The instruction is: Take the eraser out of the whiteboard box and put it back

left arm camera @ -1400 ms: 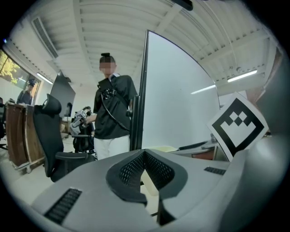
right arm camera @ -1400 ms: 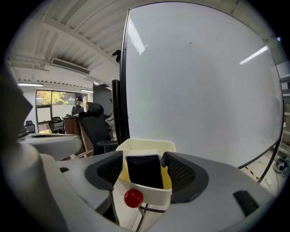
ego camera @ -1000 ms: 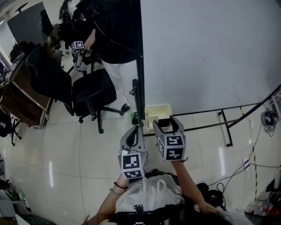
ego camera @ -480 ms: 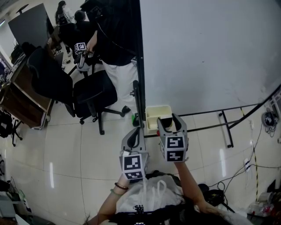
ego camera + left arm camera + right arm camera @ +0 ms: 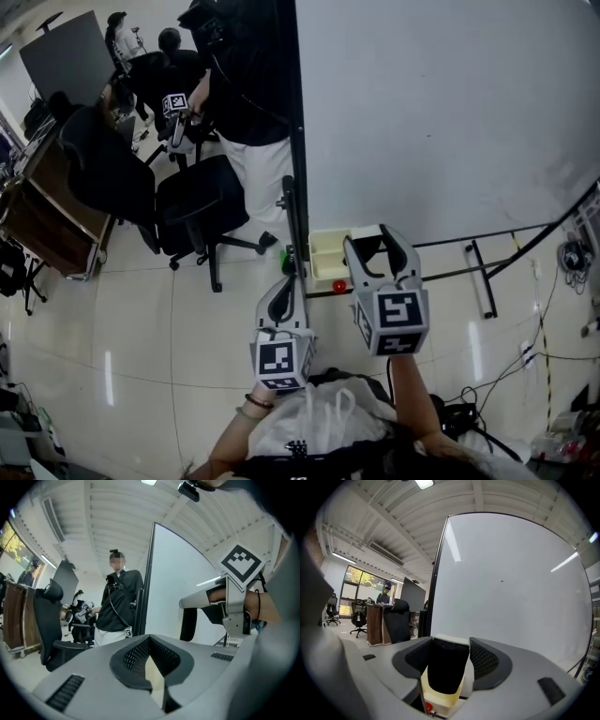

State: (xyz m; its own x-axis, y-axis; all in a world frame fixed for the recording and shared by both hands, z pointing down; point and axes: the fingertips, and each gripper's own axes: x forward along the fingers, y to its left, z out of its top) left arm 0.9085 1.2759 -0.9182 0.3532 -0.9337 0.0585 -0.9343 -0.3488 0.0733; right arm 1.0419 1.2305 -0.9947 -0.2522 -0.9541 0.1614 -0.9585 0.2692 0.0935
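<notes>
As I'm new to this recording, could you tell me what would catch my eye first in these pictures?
The big whiteboard fills the upper right of the head view. At its lower edge, the right gripper holds a black eraser above the cream box. Left of the board stands a person in a black top and white trousers.

Eraser [image 5: 443, 670]: black body, white back. Whiteboard box [image 5: 319, 246]: pale yellow. Red item [image 5: 339, 285] at box's 6 o'clock. Whiteboard [image 5: 441, 112]: white, black frame.
</notes>
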